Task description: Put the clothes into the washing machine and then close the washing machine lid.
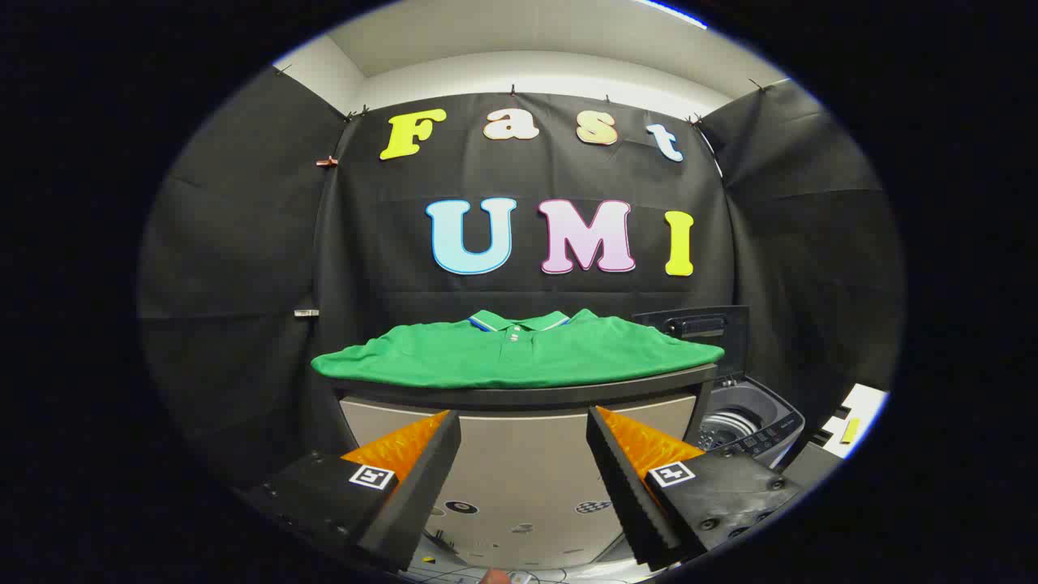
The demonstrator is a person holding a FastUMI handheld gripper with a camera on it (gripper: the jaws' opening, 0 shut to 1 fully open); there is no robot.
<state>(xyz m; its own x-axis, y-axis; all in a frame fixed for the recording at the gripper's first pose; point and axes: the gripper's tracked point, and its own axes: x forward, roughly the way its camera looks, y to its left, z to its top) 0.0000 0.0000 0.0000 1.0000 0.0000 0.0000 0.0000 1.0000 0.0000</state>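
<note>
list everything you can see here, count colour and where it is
polo shirt: one, green with a striped collar, spread flat over the table top, beyond the fingers
table: one, dark top with a pale front panel, straight ahead of the fingers
washing machine: one, grey, low beside the table, to the right of the fingers
washing machine lid: one, dark, standing open behind the machine
round stickers: a few, black and white, on the floor below the table front
black cloth: booth wall behind and to both sides of the table
hand-held gripper: one, fingers open with nothing between them, short of the table
</note>
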